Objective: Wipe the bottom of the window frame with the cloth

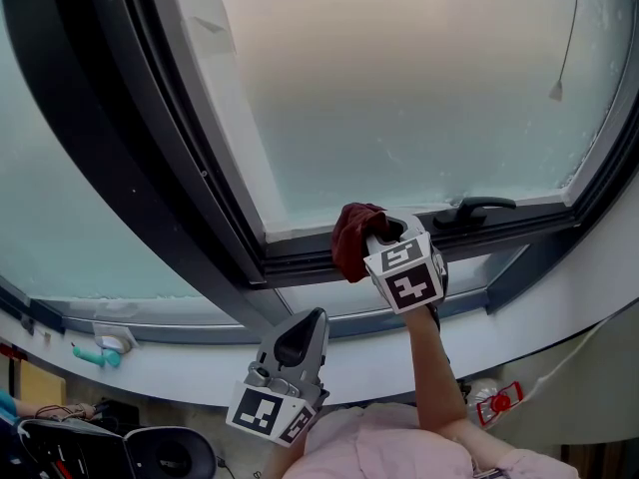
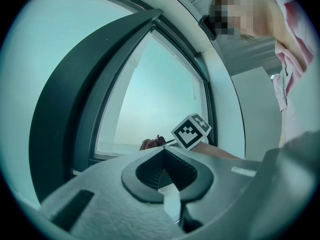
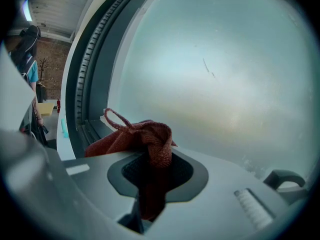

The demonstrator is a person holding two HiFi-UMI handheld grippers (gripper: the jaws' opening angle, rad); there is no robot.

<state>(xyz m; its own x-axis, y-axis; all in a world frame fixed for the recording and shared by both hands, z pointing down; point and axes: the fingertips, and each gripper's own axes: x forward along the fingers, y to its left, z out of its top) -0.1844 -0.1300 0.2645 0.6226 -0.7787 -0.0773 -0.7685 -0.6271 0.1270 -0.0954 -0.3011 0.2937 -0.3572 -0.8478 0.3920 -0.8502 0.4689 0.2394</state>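
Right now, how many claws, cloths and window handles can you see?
Claws: 2, the left claw, shut on nothing, and the right claw.
Cloths: 1, the red cloth, pinched in the right claw.
Window handles: 1, the black handle.
Total: 4.

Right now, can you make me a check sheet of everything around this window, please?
Surface: dark window frame, its bottom rail under frosted glass.
Job's things: red cloth at the bottom rail.
Clutter: teal thing on the sill, left; red and white thing, lower right.
Grippers: right gripper shut on the cloth; left gripper shut, empty, lower than the frame.
Cables: thin cord hanging, upper right.
Surroundings: window handle right of the cloth.
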